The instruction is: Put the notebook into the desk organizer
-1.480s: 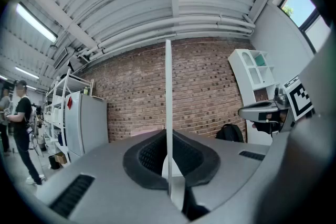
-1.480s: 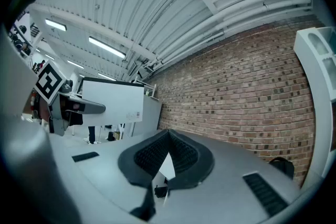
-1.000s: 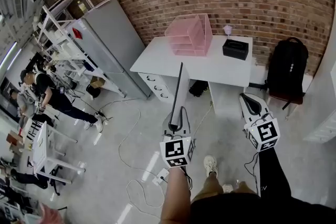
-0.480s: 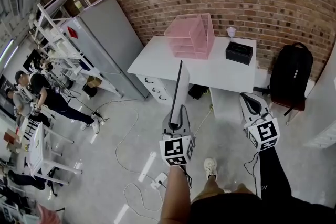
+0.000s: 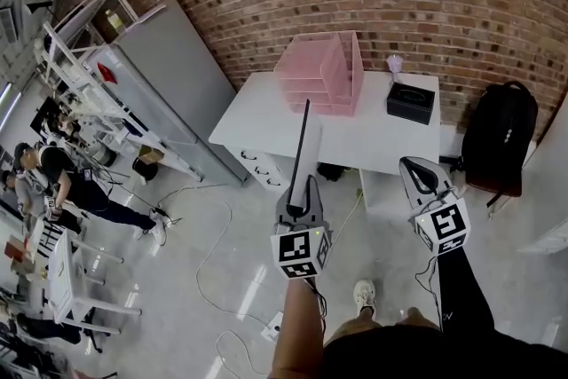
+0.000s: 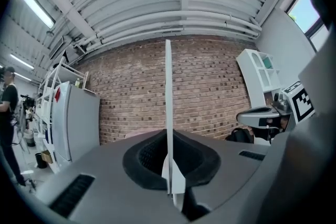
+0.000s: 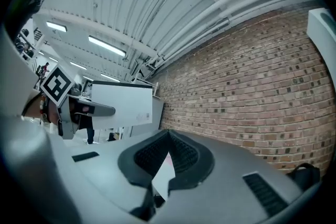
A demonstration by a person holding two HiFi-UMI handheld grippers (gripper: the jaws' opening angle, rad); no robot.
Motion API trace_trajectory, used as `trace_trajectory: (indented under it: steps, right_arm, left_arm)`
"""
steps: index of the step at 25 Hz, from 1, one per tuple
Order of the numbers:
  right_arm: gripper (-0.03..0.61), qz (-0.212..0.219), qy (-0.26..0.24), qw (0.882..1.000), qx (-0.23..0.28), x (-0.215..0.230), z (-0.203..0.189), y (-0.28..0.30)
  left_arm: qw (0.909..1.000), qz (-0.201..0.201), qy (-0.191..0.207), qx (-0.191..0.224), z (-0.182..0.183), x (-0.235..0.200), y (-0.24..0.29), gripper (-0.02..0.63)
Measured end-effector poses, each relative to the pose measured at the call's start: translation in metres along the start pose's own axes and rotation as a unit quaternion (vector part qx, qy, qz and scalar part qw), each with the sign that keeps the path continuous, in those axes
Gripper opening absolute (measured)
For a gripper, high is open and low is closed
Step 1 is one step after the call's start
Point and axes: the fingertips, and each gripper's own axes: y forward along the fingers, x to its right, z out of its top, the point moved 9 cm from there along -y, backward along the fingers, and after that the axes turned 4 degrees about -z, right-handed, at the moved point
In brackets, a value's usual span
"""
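My left gripper (image 5: 301, 186) is shut on a thin white notebook (image 5: 303, 142), which stands upright and edge-on above the floor, short of the white desk (image 5: 257, 111). In the left gripper view the notebook (image 6: 168, 113) shows as a narrow vertical strip clamped between the jaws. The pink desk organizer (image 5: 319, 74) stands at the back of the desk against the brick wall. My right gripper (image 5: 414, 166) hangs to the right, shut with nothing in it. In the right gripper view the notebook (image 7: 123, 105) shows broadside, to the left.
A black box (image 5: 410, 100) sits on the desk right of the organizer. A black backpack (image 5: 501, 133) leans by the wall at right. A grey cabinet (image 5: 169, 75) stands left of the desk. Cables (image 5: 213, 244) trail on the floor. People stand by the tables at far left.
The desk and organizer have drawn nearer and lower in the head view as the person walks forward. Both grippers keep their pose, and the notebook is still held upright.
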Motion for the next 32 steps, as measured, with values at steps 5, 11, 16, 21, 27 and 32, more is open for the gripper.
trace_trajectory:
  steps: [5, 11, 16, 21, 27, 32]
  right_arm:
    - [0.020, -0.014, 0.007, 1.000, 0.001, 0.007, -0.007, 0.049]
    - [0.020, -0.025, 0.020, 0.999, -0.004, 0.010, -0.018, 0.105]
    - [0.020, -0.032, 0.022, 0.999, 0.002, 0.013, -0.019, 0.144]
    - [0.020, -0.040, 0.018, 0.999, 0.006, 0.017, -0.021, 0.169]
    - [0.020, -0.048, 0.017, 0.999, 0.005, 0.024, -0.019, 0.190]
    - [0.020, -0.055, 0.019, 0.998, 0.000, 0.035, -0.029, 0.203]
  left_arm:
    - [0.9999, -0.010, 0.004, 0.003, -0.001, -0.036, 0.040, 0.020]
    - [0.9998, -0.018, 0.003, -0.001, -0.009, -0.078, 0.084, 0.020]
    - [0.9997, -0.026, -0.001, -0.001, -0.013, -0.107, 0.113, 0.020]
    - [0.9993, -0.037, -0.002, 0.008, -0.012, -0.124, 0.137, 0.020]
    - [0.9983, -0.054, -0.017, 0.017, -0.009, -0.134, 0.159, 0.020]
    - [0.9967, -0.067, -0.042, 0.017, -0.015, -0.137, 0.180, 0.020]
